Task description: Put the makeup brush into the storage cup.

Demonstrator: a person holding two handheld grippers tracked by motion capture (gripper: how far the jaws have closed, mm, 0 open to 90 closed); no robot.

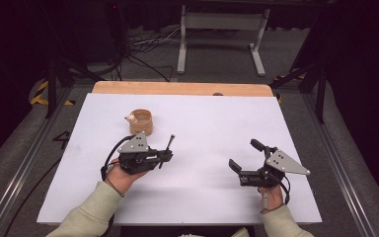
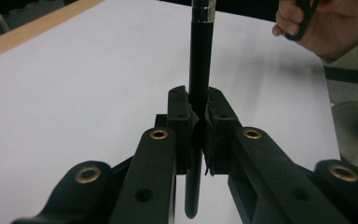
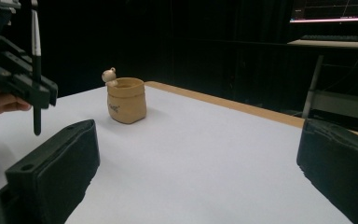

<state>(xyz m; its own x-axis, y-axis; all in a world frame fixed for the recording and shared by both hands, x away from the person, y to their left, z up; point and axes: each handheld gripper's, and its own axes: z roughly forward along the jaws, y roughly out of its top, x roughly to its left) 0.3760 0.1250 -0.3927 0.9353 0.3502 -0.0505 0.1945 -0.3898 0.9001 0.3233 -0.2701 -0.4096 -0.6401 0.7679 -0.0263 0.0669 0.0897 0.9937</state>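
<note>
i have the left gripper (image 1: 164,157) clamped on a black pen (image 2: 199,70), near the tan cup (image 1: 141,122). my right gripper (image 1: 244,157) hangs wide, nothing between. bare white table (image 1: 202,128) between them, wooden strip (image 1: 177,88) at the far edge, dark floor beyond.
</note>
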